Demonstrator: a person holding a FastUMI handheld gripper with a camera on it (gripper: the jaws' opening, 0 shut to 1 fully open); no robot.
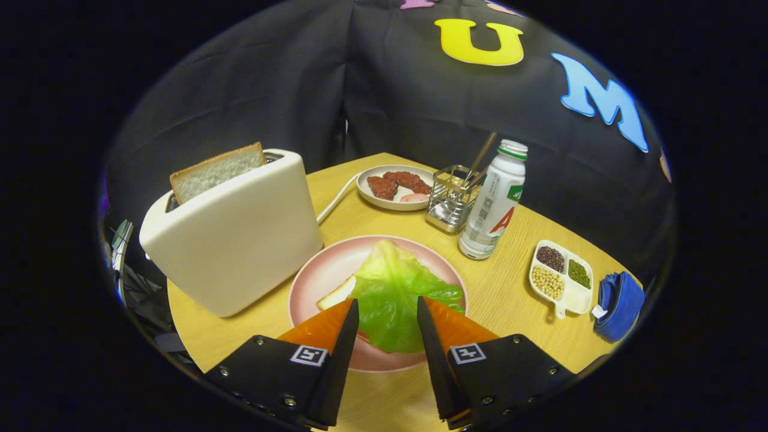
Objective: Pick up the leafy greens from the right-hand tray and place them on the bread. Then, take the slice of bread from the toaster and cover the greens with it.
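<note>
Tongs (387,315) agape and empty over one green leaf (393,294) on pink plate (318,273), one slice (217,172) in toaster (234,231) upper left

My one camera rode on my gripper (387,312) and looked forward along the two fingers, tilted down at the wooden table (510,288). It sat close: the pink plate (318,270) lay just ahead of the parted fingertips. The fisheye took in a wide sweep, from the toaster (234,234) near on the left to the blue cloth (621,303) at right. Far off, it faced the table's back corner and the black booth wall (300,78).
</note>
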